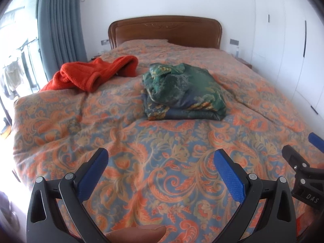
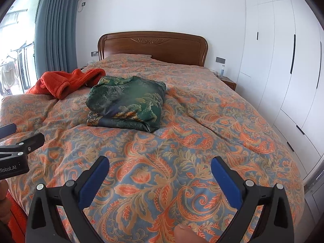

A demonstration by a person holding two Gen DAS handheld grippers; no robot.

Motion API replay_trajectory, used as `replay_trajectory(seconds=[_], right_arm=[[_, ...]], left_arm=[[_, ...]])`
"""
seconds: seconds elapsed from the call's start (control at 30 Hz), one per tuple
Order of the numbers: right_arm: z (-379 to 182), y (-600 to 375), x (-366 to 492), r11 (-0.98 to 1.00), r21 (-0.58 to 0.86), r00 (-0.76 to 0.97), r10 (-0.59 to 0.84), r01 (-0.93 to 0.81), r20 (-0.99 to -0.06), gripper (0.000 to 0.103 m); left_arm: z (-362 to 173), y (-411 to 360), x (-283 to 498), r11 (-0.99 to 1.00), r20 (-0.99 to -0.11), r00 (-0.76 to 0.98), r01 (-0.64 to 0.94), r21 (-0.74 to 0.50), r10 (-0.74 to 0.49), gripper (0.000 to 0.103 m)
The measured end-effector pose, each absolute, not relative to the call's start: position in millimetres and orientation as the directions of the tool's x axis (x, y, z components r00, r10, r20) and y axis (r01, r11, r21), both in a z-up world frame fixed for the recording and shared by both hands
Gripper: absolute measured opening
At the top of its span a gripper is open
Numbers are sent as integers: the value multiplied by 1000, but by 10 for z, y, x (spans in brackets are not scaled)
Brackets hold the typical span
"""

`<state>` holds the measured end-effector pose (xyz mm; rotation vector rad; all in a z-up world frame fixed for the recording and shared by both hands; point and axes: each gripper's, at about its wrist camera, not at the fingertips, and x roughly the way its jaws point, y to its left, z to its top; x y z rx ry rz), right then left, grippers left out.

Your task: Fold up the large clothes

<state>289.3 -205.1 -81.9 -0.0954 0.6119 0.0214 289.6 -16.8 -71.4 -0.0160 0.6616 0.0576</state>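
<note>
While both grippers gape empty | folded green garment point(image 1: 183, 92) well ahead

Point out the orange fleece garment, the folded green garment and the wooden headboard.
orange fleece garment point(image 1: 91, 75), left wrist view, on its rumpled middle.
folded green garment point(image 2: 129, 99), right wrist view, on its top face.
wooden headboard point(image 2: 151, 44), right wrist view, on its carved panel.

We have open bedspread point(image 1: 162, 141) ahead of both grippers. Farther in, a folded green bundle point(image 1: 182, 93) sits mid-bed, with a red fleece garment point(image 1: 91, 75) near the bed's left edge; a bare lane runs between them.
</note>
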Motion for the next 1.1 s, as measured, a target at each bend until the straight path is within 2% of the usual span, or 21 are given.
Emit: replay_trajectory(seconds=[0.37,1.1], right_arm=[[-702,-1966,2868,996,-53,816,23,-66,-577,102],[-696,-1832,2857,994,-86,795,3,-70,-607,102]], left_arm=[[-678,-184,2839,998,-616,785,-65,14,60,103],[-660,-147,2843,999,-628,778,-49,-18,26,103]])
